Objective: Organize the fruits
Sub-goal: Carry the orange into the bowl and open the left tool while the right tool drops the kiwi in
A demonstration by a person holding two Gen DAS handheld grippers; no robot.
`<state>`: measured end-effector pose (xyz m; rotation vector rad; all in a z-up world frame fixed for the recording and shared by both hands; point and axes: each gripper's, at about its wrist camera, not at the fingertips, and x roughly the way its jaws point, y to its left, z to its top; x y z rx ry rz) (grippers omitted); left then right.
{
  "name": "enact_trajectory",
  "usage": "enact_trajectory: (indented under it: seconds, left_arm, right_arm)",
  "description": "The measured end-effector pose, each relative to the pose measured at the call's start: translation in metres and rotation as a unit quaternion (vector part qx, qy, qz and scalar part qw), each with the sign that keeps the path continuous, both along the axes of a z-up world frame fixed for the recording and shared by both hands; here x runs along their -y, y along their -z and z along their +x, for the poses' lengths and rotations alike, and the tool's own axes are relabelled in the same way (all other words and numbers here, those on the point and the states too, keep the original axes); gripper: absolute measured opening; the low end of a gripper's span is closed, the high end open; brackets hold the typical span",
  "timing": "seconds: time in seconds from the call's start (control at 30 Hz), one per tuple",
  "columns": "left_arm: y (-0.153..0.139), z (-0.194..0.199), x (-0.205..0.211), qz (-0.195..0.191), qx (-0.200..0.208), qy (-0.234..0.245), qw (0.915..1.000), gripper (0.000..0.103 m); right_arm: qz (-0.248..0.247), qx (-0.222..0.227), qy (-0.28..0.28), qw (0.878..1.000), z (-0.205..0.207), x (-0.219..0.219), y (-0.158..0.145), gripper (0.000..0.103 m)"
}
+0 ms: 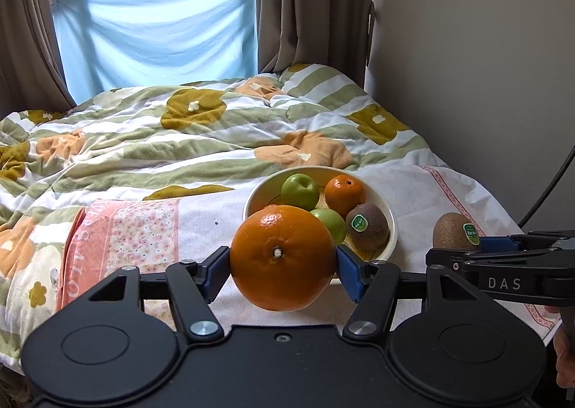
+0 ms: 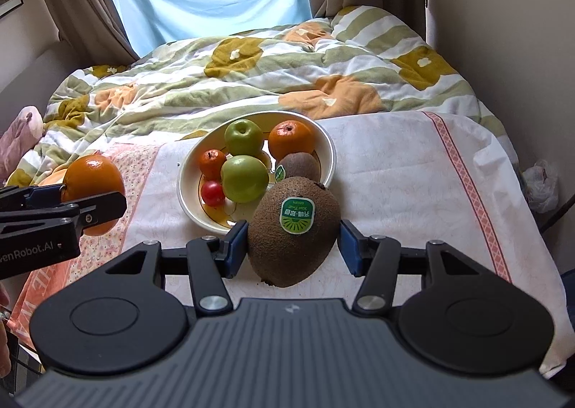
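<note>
My left gripper [image 1: 283, 262] is shut on a large orange [image 1: 282, 257], held just in front of the cream bowl [image 1: 393, 224]; the orange also shows in the right wrist view [image 2: 91, 174]. My right gripper [image 2: 293, 241] is shut on a brown kiwi [image 2: 293, 233] with a green sticker, held at the bowl's near rim; that kiwi shows in the left wrist view [image 1: 454, 232]. The bowl [image 2: 185, 188] holds two green apples [image 2: 244, 178], an orange [image 2: 291, 141], a kiwi [image 2: 300, 165] and two small red fruits [image 2: 212, 192].
The bowl stands on a white cloth [image 2: 413, 185] over a table at the foot of a bed with a flowered quilt [image 2: 251, 73]. A pink patterned cloth [image 1: 118, 239] lies to the left. A wall [image 1: 485, 66] is on the right.
</note>
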<state>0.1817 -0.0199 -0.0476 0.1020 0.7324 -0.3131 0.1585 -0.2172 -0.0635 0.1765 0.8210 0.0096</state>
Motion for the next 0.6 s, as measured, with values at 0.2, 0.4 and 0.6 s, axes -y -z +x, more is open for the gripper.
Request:
enact_trajectory:
  seconds: [0.2,0.4,0.6]
  left_arm:
    - [0.000,0.033,0.016,0.002,-0.004,-0.004,1.0000,0.067]
    - [0.011,0.071,0.035,0.008,-0.017,-0.004,0.9998,0.067]
    - [0.025,0.105,0.055,0.017,-0.031,0.000,0.9994,0.067]
  right_arm:
    - [-0.005,0.001,-0.023,1.000,0.028,0.007,-0.003,0.068]
    - [-0.008,-0.009,-0.045,0.999,0.059,0.012,0.007,0.068]
    - [-0.013,-0.021,-0.072,0.997,0.079,0.014,0.024,0.068]
